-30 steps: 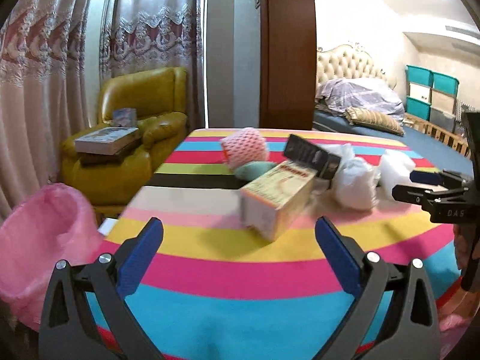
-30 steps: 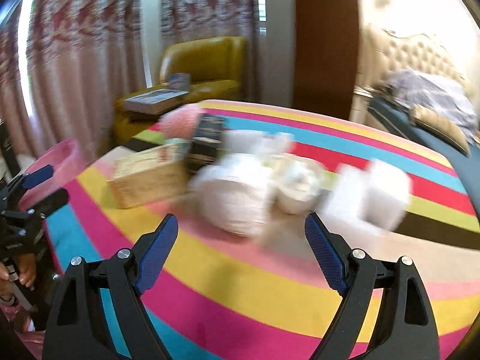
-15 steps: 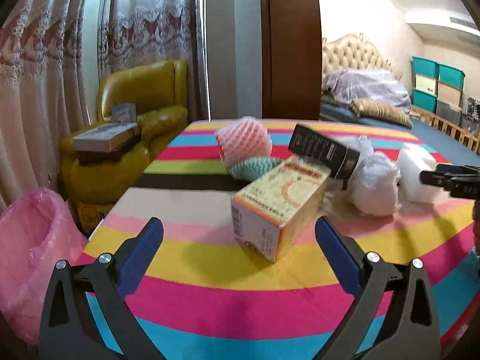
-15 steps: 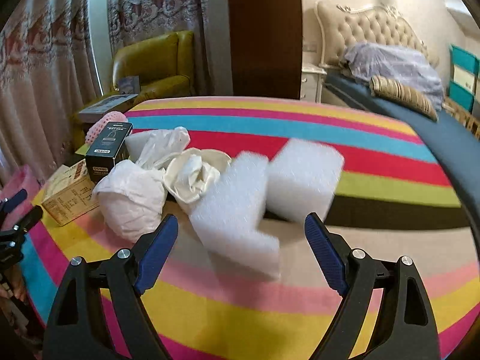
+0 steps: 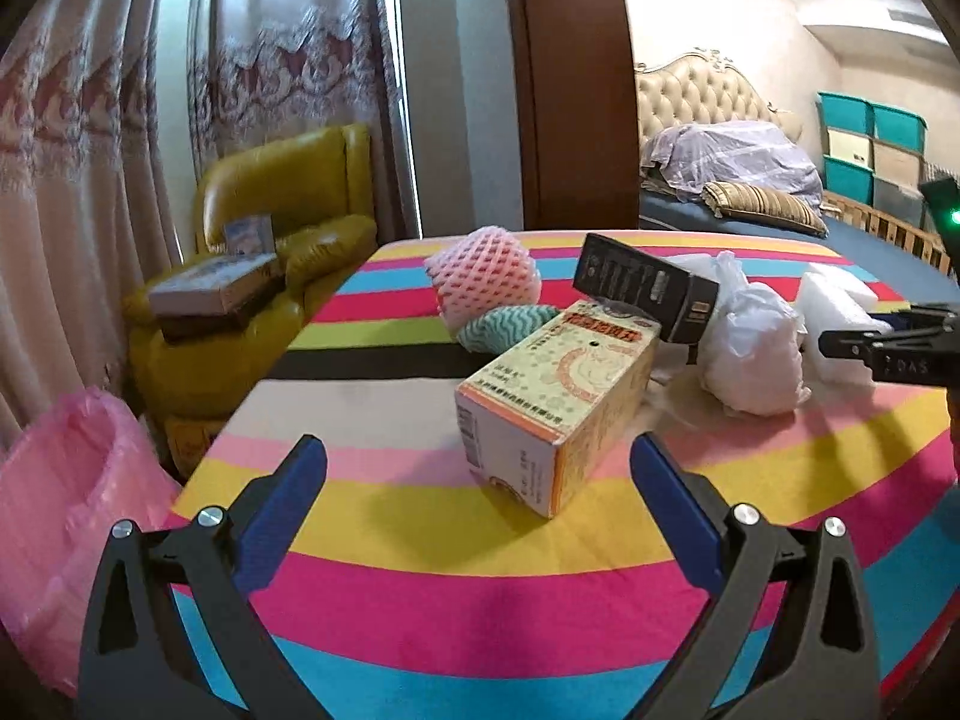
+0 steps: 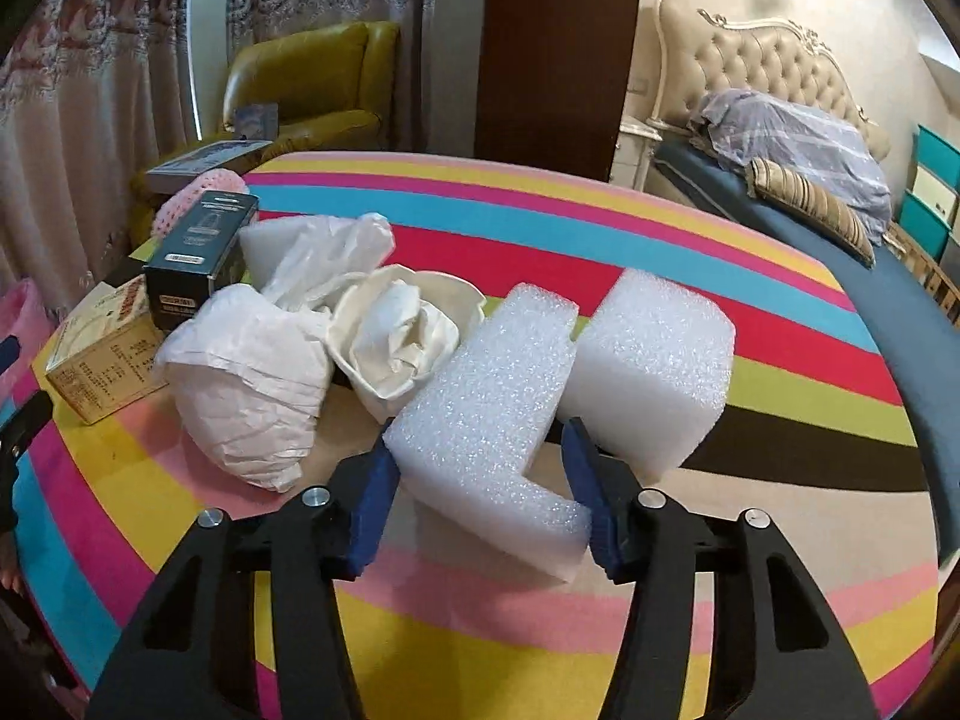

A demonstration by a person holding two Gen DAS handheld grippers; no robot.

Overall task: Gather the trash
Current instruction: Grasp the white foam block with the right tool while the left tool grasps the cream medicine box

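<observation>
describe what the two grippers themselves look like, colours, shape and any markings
The left gripper and right gripper match: black plastic frames with cutout slots, silver screw heads at the joints, and two angled fingers faced with blue ribbed pads. White lettering, apparently "DAS", marks the right gripper's side. No cables or sleeves show.

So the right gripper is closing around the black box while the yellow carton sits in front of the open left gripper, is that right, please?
Not quite: the right gripper is closing around the white foam block, not the black box, as the right wrist view shows. The yellow carton does sit before the open left gripper.
</observation>
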